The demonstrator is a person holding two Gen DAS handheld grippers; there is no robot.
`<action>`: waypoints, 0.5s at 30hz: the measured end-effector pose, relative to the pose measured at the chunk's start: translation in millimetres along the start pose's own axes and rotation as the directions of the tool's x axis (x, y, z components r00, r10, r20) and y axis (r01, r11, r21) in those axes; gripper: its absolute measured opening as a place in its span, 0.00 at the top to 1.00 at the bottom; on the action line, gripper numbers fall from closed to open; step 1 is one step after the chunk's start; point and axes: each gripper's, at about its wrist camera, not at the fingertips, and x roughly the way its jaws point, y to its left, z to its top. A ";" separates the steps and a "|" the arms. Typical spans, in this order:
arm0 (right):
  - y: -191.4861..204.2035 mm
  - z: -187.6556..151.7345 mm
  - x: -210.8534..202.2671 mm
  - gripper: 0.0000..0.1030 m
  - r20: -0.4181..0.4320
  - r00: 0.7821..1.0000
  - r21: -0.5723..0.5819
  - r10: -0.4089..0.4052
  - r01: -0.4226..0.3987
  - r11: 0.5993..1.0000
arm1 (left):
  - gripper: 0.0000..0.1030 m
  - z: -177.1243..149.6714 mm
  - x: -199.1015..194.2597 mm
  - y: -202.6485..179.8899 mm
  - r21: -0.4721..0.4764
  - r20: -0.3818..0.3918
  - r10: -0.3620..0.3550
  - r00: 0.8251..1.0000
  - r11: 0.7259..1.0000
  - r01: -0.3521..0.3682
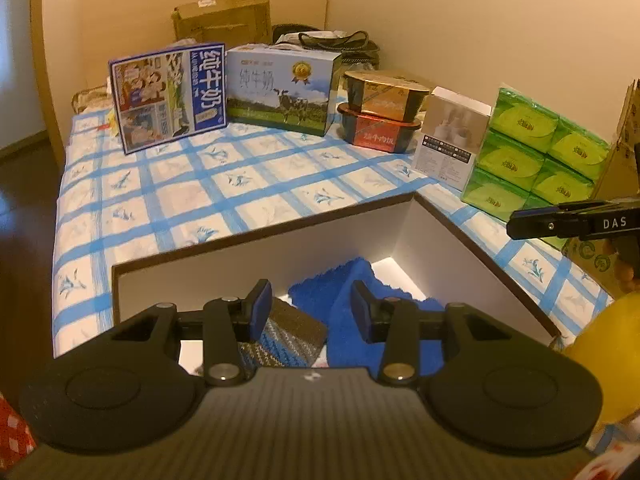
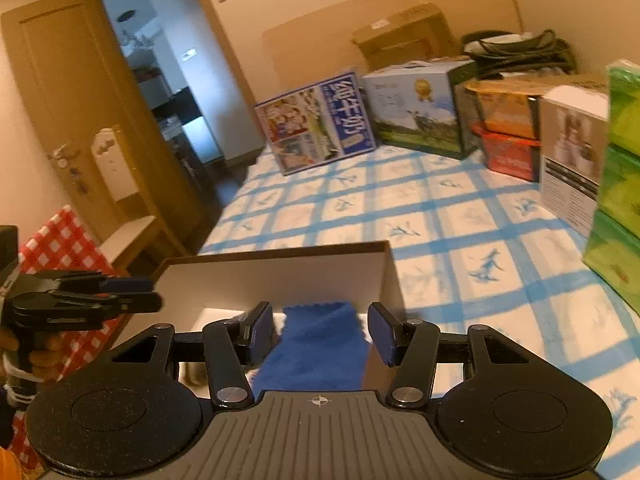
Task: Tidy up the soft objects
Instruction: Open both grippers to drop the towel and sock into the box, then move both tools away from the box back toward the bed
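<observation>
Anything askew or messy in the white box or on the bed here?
Mostly tidy. The blue towel lies rumpled in the box beside a folded knit cloth. On the bed, the comic-print milk carton leans tilted, unlike the upright boxes beside it.

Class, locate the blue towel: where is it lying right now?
In the left wrist view the blue towel lies inside the white box on the bed, right of a patterned knit cloth, just beyond the open left gripper.
</observation>
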 end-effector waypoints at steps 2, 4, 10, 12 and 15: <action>0.2 -3.0 -3.2 0.48 -0.006 1.000 0.003 -0.021 0.021 1.000 | 0.62 -2.0 -4.0 3.5 -0.010 -0.008 0.000 1.000 1.000 0.000; 2.4 -5.8 -7.2 0.48 -0.008 1.000 0.002 -0.020 0.020 1.000 | 0.62 -4.3 -9.2 6.7 -0.015 -0.013 0.005 1.000 1.000 -0.006; 8.5 -10.5 -24.8 0.48 0.006 0.998 0.030 -0.068 0.068 0.997 | 0.62 -9.0 -31.7 13.4 -0.043 -0.021 0.007 1.000 0.999 -0.008; 10.0 -11.4 -32.4 0.48 0.017 0.996 0.044 -0.092 0.091 0.995 | 0.62 -10.7 -41.8 14.0 -0.045 -0.018 0.004 1.000 0.999 -0.004; 11.0 -15.2 -48.6 0.48 0.042 0.989 0.092 -0.144 0.140 0.986 | 0.62 -13.8 -56.9 14.2 -0.050 -0.014 -0.002 1.000 0.999 0.001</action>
